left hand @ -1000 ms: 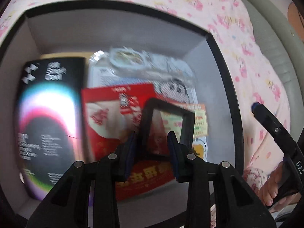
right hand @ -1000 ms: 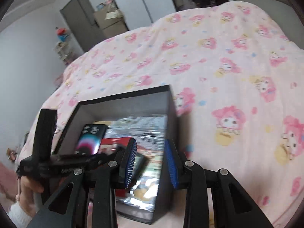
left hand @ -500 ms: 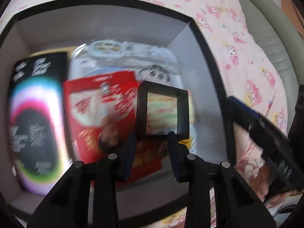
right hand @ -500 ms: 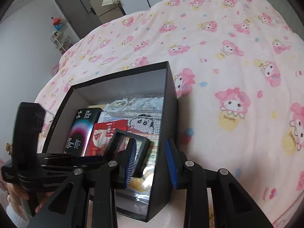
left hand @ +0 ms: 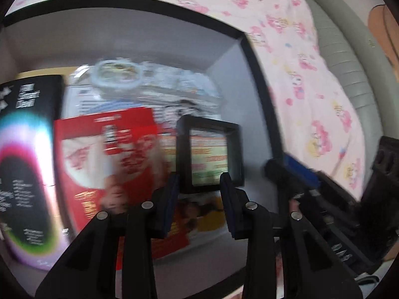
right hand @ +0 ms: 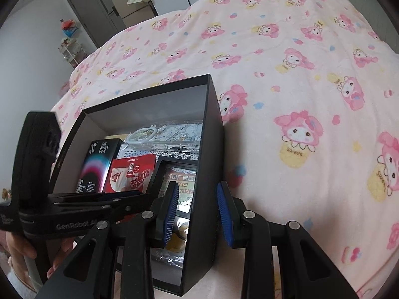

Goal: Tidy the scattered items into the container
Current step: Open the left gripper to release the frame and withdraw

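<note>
The small black square frame with a clear window [left hand: 209,157] lies inside the open black cardboard box [left hand: 259,94], close to its right wall, on top of printed packets. A second ago it sat low between the fingers in the left wrist view; now it shows just beyond the tips of the left gripper [left hand: 199,184]. The jaws stand partly apart, as before, with nothing pinched between them, so the frame is let go and counts as stowed. I judge this item done, and the hand free for the next one.

Beside the frame lie a red and white printed packet [left hand: 104,149], a black carton with a rainbow ring [left hand: 25,162] and, at the back, a clear plastic phone case [left hand: 117,74].

The right gripper [right hand: 198,199] hangs at the box's near right corner with its blue pads either side of the wall edge. Daylight shows on both sides, so it grips nothing. Whether it straddles the wall or hovers in front is unclear.

The left view is smeared by motion, so print is unreadable. The box's near rim is hidden behind the grippers. No loose items show on the pink cartoon-print blanket [right hand: 299,74], though much of the bed is out of frame.
</note>
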The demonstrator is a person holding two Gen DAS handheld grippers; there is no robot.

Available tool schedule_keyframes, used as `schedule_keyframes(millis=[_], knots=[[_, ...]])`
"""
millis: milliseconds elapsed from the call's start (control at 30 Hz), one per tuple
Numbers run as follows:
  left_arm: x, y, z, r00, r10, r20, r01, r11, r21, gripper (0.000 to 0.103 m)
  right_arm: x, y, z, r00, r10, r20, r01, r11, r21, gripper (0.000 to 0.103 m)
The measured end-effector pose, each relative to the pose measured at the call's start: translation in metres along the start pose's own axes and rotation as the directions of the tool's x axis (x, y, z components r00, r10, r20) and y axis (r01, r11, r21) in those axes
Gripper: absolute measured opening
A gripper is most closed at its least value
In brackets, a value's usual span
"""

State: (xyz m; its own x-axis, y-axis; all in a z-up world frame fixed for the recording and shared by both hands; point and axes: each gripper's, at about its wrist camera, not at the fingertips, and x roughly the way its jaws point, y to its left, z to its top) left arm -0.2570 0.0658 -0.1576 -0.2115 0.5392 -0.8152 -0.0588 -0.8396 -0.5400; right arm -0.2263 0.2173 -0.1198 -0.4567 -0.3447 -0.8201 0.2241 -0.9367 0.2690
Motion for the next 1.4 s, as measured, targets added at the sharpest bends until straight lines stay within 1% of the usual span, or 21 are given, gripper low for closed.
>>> schedule_keyframes(millis=[33, 67, 133, 200, 300, 367, 400, 433, 467, 567, 667, 800, 867, 933, 967, 1033, 1100, 1133, 1200, 1233, 1400], knots=[[-0.002, -0.003, 0.0, 1.0, -0.019, 0.01, 0.019, 1.0, 0.003, 0.033, 0.001, -0.001, 0.0, 1.0, -0.004, -0.004, 0.004, 1.0, 0.003, 0.028], [-0.003, -0.005, 0.0, 1.0, -0.017, 0.022, 0.017, 1.0, 0.001, 0.033, 0.002, -0.002, -0.001, 1.0, -0.01, -0.007, 0.01, 1.0, 0.009, 0.028], [-0.008, -0.005, -0.007, 0.999, 0.018, 0.045, -0.018, 1.0, -0.009, 0.033, 0.002, -0.005, -0.001, 1.0, -0.017, -0.009, 0.017, 1.0, 0.023, 0.028], [-0.013, -0.001, -0.017, 0.999, 0.02, 0.05, -0.019, 1.0, -0.016, 0.033, 0.002, -0.007, -0.001, 1.0, -0.015, -0.006, 0.015, 0.999, 0.031, 0.028], [-0.01, -0.004, -0.022, 1.0, 0.022, 0.019, -0.022, 1.0, 0.02, 0.033, -0.001, -0.009, 0.001, 1.0, -0.002, 0.006, 0.002, 0.999, 0.044, 0.028], [-0.002, -0.006, -0.018, 0.999, 0.051, -0.004, -0.051, 0.998, 0.03, 0.033, -0.002, -0.009, 0.003, 1.0, 0.018, 0.011, -0.018, 0.998, 0.057, 0.028], [0.001, -0.007, -0.013, 0.999, 0.046, -0.016, -0.046, 0.999, 0.025, 0.033, -0.002, -0.009, 0.003, 0.999, 0.03, 0.01, -0.031, 0.997, 0.065, 0.028], [0.005, -0.007, -0.008, 0.999, 0.021, -0.027, -0.021, 1.0, 0.009, 0.037, -0.001, -0.009, 0.003, 0.999, 0.042, 0.006, -0.042, 0.997, 0.07, 0.029], [0.006, -0.006, -0.004, 0.999, 0.02, -0.029, -0.02, 1.0, -0.002, 0.038, 0.0, -0.009, 0.003, 0.999, 0.045, 0.002, -0.045, 0.996, 0.072, 0.029], [0.002, -0.009, 0.002, 0.999, 0.036, 0.0, -0.036, 0.999, 0.016, 0.038, 0.001, -0.012, 0.002, 1.0, 0.021, -0.001, -0.02, 0.997, 0.077, 0.029], [-0.004, -0.006, -0.005, 1.0, 0.014, 0.004, -0.014, 1.0, 0.009, 0.038, 0.0, -0.016, 0.003, 1.0, 0.012, 0.01, -0.013, 0.996, 0.088, 0.029], [-0.013, -0.001, -0.016, 1.0, 0.008, 0.026, -0.008, 1.0, 0.009, 0.038, 0.005, -0.015, 0.006, 1.0, 0.004, 0.009, -0.005, 0.997, 0.073, 0.029], [-0.023, -0.002, -0.022, 0.998, 0.008, 0.055, -0.009, 1.0, 0.021, 0.038, 0.009, -0.012, 0.006, 1.0, -0.013, 0.004, 0.013, 0.998, 0.056, 0.029], [-0.035, -0.008, -0.026, 0.995, 0.015, 0.097, -0.019, 0.999, 0.042, 0.038, 0.005, -0.007, 0.005, 0.998, -0.052, 0.022, 0.051, 0.998, 0.029, 0.028], [-0.046, -0.012, -0.032, 0.992, 0.013, 0.125, -0.021, 0.998, 0.06, 0.038, 0.0, -0.003, 0.005, 0.997, -0.069, 0.039, 0.069, 0.998, 0.014, 0.028], [-0.068, -0.021, -0.044, 0.985, 0.002, 0.175, -0.019, 0.995, 0.096, 0.038, -0.016, 0.004, 0.004, 0.995, -0.065, 0.073, 0.065, 0.998, 0.009, 0.028], [-0.084, -0.032, -0.055, 0.979, 0.0, 0.206, -0.027, 0.992, 0.127, 0.04, -0.037, 0.015, -0.001, 0.992, -0.06, 0.109, 0.06, 0.998, -0.001, 0.029], [-0.093, -0.038, -0.063, 0.976, 0.009, 0.219, -0.043, 0.988, 0.148, 0.04, -0.046, 0.021, -0.006, 0.991, -0.058, 0.124, 0.058, 0.998, -0.002, 0.029], [-0.105, -0.045, -0.078, 0.972, 0.028, 0.235, -0.069, 0.983, 0.168, 0.04, -0.065, 0.035, -0.019, 0.989, -0.036, 0.147, 0.037, 0.999, -0.001, 0.029], [-0.114, -0.046, -0.089, 0.97, 0.035, 0.241, -0.08, 0.981, 0.179, 0.038, -0.073, 0.043, -0.026, 0.988, -0.017, 0.15, 0.018, 1.0, -0.005, 0.031], [-0.15, -0.032, -0.132, 0.963, 0.049, 0.266, -0.099, 0.979, 0.178, 0.039, -0.098, 0.088, -0.059, 0.989, 0.016, 0.15, -0.009, 0.999, -0.053, 0.031]])
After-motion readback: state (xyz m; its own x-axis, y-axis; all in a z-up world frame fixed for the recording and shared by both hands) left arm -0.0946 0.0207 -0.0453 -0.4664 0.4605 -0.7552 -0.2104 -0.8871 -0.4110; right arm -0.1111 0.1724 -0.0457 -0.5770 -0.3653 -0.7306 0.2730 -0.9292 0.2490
